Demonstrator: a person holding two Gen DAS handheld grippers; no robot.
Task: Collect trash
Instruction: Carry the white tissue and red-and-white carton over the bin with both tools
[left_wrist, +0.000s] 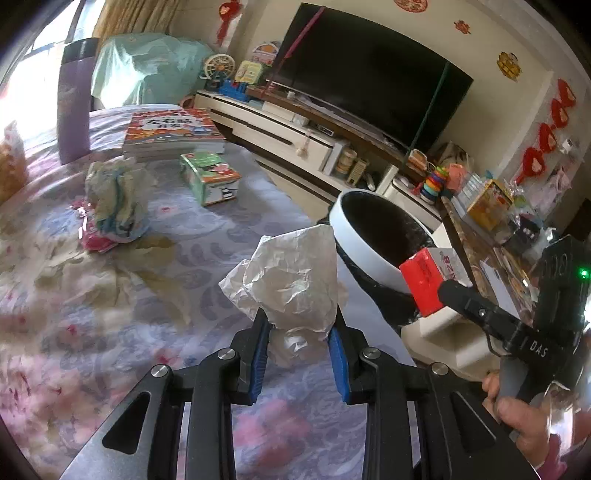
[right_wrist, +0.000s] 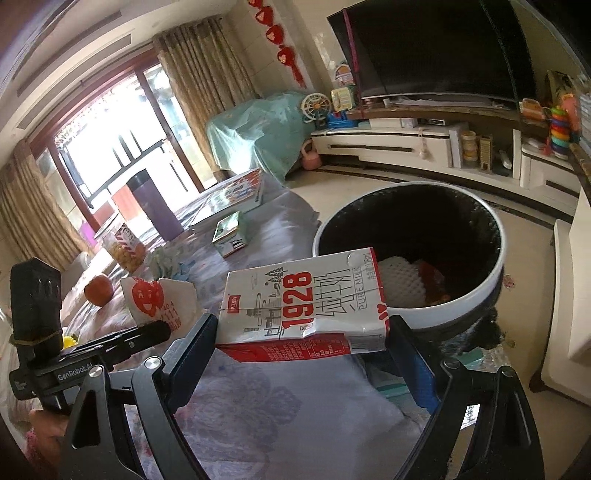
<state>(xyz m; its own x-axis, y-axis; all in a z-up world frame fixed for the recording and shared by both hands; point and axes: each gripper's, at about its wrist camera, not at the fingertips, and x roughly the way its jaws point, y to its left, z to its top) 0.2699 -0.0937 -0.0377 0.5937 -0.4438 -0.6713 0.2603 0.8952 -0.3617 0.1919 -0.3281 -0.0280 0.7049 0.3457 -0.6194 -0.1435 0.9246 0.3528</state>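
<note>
My left gripper (left_wrist: 300, 332) is shut on a crumpled white paper (left_wrist: 291, 280), held above the flowered cloth (left_wrist: 110, 295). Just right of it stands the trash bin (left_wrist: 347, 236), white-rimmed with a black liner. My right gripper (right_wrist: 303, 343) has its jaws wide apart, shut on the ends of a red-and-white milk carton (right_wrist: 303, 306) that lies level in front of the bin's rim (right_wrist: 465, 306). White foam netting (right_wrist: 399, 280) and something red lie inside the bin. The left wrist view shows the carton (left_wrist: 424, 284) at the bin's near edge.
On the cloth lie a stack of books (left_wrist: 170, 133), a green box (left_wrist: 210, 177), a bunched rag (left_wrist: 114, 206), a purple flask (left_wrist: 74, 103), a round fruit (right_wrist: 98, 290) and a snack bag (right_wrist: 123, 247). A TV cabinet (right_wrist: 388, 147) runs behind the bin.
</note>
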